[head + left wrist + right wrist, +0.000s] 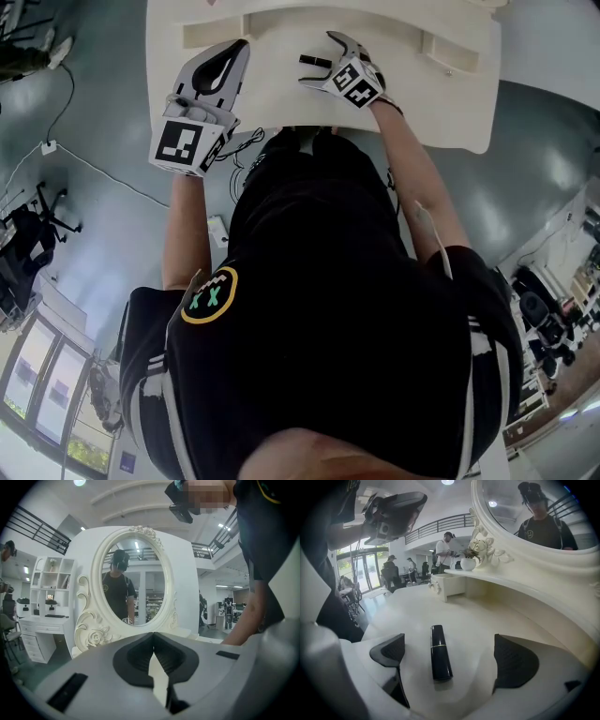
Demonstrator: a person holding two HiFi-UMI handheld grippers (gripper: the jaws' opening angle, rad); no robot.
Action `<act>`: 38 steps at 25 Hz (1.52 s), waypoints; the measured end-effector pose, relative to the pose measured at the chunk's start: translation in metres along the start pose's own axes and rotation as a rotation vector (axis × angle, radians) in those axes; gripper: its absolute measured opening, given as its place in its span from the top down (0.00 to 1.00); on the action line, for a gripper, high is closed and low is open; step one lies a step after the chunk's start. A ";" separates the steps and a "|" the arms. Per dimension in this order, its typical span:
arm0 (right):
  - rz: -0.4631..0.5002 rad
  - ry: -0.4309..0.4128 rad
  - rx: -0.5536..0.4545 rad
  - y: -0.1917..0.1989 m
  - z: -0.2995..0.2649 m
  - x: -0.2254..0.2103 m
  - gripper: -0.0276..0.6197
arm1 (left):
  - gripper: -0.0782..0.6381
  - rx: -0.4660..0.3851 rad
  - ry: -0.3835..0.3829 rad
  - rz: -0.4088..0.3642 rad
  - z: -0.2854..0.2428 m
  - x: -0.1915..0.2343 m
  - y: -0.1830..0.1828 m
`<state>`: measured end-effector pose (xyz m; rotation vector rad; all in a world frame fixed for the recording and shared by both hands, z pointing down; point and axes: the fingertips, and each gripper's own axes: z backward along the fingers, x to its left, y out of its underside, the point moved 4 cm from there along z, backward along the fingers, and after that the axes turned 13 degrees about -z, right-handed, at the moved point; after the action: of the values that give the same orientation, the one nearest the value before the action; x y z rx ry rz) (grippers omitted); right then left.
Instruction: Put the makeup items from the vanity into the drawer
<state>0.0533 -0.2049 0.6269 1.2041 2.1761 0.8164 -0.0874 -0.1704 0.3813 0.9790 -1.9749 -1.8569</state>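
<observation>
Lying on worktop (487,620), black lipstick (440,658) between released right tongs (450,656); left of lipstick, clenched left tongs (153,641) grasping nothing.

Head view steeply down over vanity (450,94), 2 gripper views low, sharing mirror (133,573)
</observation>
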 end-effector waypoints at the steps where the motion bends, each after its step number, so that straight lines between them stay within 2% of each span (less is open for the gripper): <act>1: -0.001 0.000 -0.002 0.000 0.000 0.000 0.03 | 0.86 -0.001 0.001 0.000 -0.001 0.000 0.000; 6: 0.012 0.003 -0.002 0.001 0.002 -0.002 0.04 | 0.86 -0.006 0.000 -0.002 -0.003 -0.002 -0.002; 15: 0.064 -0.041 0.029 0.003 0.008 0.002 0.23 | 0.86 -0.003 -0.018 -0.005 0.002 0.001 -0.003; 20: 0.107 -0.094 0.022 0.002 0.010 0.011 0.43 | 0.86 -0.003 -0.019 -0.007 0.003 0.001 -0.004; 26: 0.205 -0.164 0.071 0.002 0.012 0.027 0.76 | 0.86 -0.007 -0.019 -0.010 0.001 0.002 -0.006; 38: 0.195 -0.170 0.059 0.003 0.013 0.029 0.77 | 0.86 -0.004 -0.038 -0.018 0.001 0.002 -0.007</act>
<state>0.0503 -0.1748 0.6157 1.4778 1.9806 0.7026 -0.0876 -0.1704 0.3736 0.9696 -1.9899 -1.9020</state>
